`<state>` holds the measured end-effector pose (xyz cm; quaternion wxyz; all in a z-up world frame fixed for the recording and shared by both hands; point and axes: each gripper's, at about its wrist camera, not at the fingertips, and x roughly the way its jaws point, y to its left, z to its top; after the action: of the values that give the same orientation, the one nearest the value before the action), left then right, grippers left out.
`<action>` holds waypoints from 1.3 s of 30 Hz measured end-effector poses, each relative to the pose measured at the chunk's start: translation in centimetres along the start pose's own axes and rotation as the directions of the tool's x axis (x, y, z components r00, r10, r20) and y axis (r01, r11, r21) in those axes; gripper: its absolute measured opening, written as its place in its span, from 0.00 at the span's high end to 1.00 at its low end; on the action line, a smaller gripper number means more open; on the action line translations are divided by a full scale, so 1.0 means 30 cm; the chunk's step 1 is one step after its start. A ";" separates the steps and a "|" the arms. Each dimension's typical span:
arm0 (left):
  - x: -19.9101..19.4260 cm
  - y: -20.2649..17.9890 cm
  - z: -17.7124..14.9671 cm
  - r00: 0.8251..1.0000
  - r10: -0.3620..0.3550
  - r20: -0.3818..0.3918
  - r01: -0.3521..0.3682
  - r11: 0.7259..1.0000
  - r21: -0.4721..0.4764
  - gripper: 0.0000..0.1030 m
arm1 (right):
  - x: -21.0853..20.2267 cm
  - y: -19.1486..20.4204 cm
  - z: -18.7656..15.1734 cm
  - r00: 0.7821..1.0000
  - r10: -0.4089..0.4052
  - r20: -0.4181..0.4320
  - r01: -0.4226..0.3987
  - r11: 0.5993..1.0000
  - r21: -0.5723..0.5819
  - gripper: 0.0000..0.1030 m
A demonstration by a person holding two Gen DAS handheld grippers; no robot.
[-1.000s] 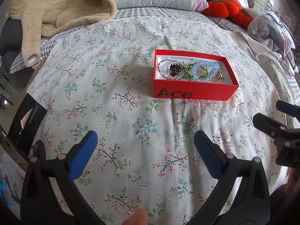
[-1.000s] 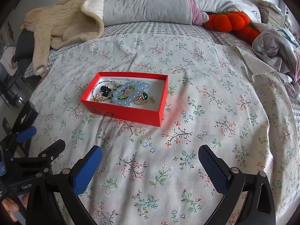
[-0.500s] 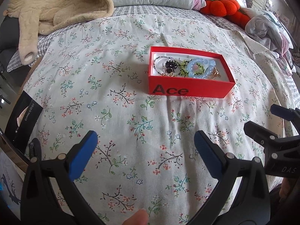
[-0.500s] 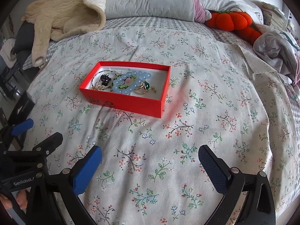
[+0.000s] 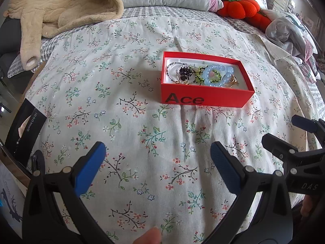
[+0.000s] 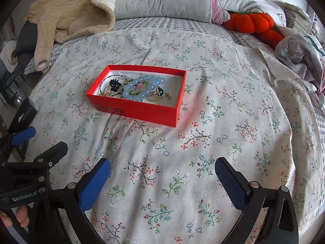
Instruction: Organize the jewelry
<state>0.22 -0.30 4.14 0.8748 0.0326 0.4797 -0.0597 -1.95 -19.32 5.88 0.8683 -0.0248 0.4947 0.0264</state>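
Observation:
A red open box marked "Ace" (image 5: 205,99) (image 6: 142,110) lies on the floral bedspread. It holds a pale blue bead bracelet (image 5: 215,75) (image 6: 140,90), a dark hair claw (image 6: 114,85), a thin bead chain (image 5: 172,69) and a gold ring with a green stone (image 6: 159,93). My left gripper (image 5: 157,156) is open and empty, well short of the box. My right gripper (image 6: 162,171) is open and empty, near and to the right of the box. Each gripper shows in the other's view.
A beige fleece garment (image 6: 67,20) and grey pillows (image 6: 162,0) lie at the bed's head. An orange plush pumpkin (image 6: 251,23) and crumpled clothes (image 6: 300,55) lie at the far right. A black box (image 5: 24,130) stands at the bed's left edge.
Both grippers have drawn back and shifted slightly; the box sits a little farther off and more to the right in the left view. Nothing was grasped.

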 end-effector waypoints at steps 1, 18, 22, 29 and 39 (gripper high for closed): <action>0.000 0.000 0.000 1.000 -0.001 0.000 0.001 1.000 0.000 0.01 | 0.001 0.000 0.000 1.000 0.000 0.000 0.000 1.000 0.000 0.00; -0.002 0.004 0.003 1.000 0.003 0.001 -0.003 1.000 -0.003 0.01 | 0.001 0.002 0.002 1.000 -0.001 0.000 0.001 1.000 0.000 0.00; 0.000 0.003 0.003 1.000 0.004 -0.003 -0.004 1.000 -0.003 0.01 | -0.001 0.002 0.003 1.000 -0.002 0.001 0.002 1.000 0.002 0.00; 0.005 0.005 0.001 1.000 0.002 -0.009 -0.002 1.000 -0.007 0.01 | -0.004 0.001 0.004 1.000 -0.004 0.003 0.004 1.000 0.005 0.00; 0.006 0.008 0.002 1.000 0.006 -0.010 -0.006 1.000 -0.008 0.01 | -0.004 -0.001 0.002 1.000 -0.003 0.004 0.003 1.000 0.004 0.00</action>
<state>0.40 -0.10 4.02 0.8726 0.0306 0.4843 -0.0550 -1.95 -19.34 6.02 0.8693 -0.0238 0.4931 0.0240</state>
